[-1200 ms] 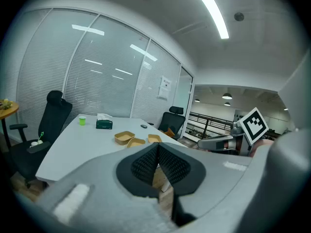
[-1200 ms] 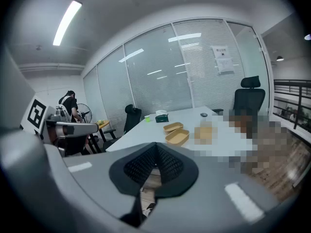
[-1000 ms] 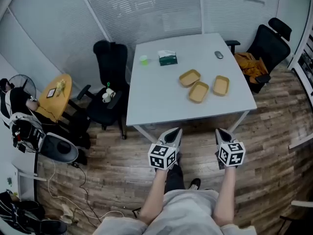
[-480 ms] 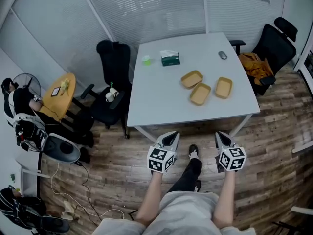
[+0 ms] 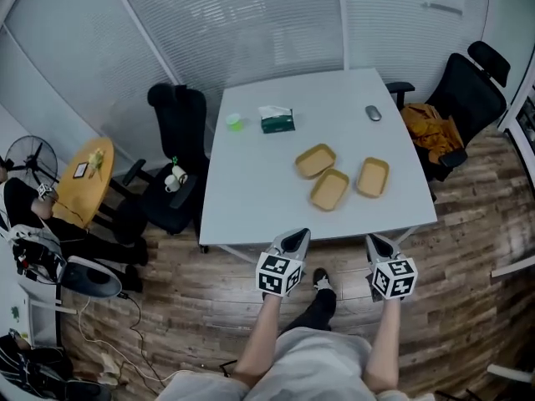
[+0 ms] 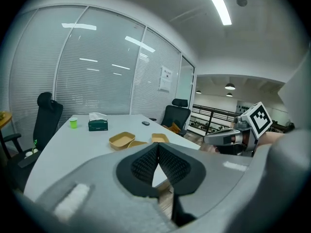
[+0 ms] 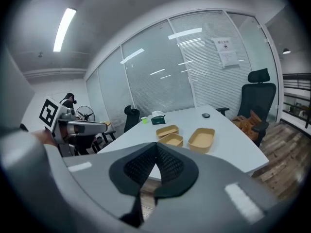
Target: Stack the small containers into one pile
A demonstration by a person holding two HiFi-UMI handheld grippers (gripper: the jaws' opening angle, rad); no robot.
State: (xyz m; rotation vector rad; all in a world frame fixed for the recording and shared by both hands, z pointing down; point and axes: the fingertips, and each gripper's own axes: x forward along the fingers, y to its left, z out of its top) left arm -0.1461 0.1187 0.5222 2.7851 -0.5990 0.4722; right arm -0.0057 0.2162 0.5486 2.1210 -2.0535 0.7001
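left gripper [image 5: 294,237] and right gripper [image 5: 376,241] are closed, empty; three shallow tan oblong containers [image 5: 329,189] lie well ahead on the white tabletop [image 5: 251,199].

Bright, even light from ceiling strips [image 6: 218,6]; glare streaks on the glass wall [image 7: 184,33]; strong fisheye bending at edges

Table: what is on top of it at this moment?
On the table: three tan containers, side by side and not stacked, a tissue box, a green cup and a mouse. The cup's inside cannot be seen.
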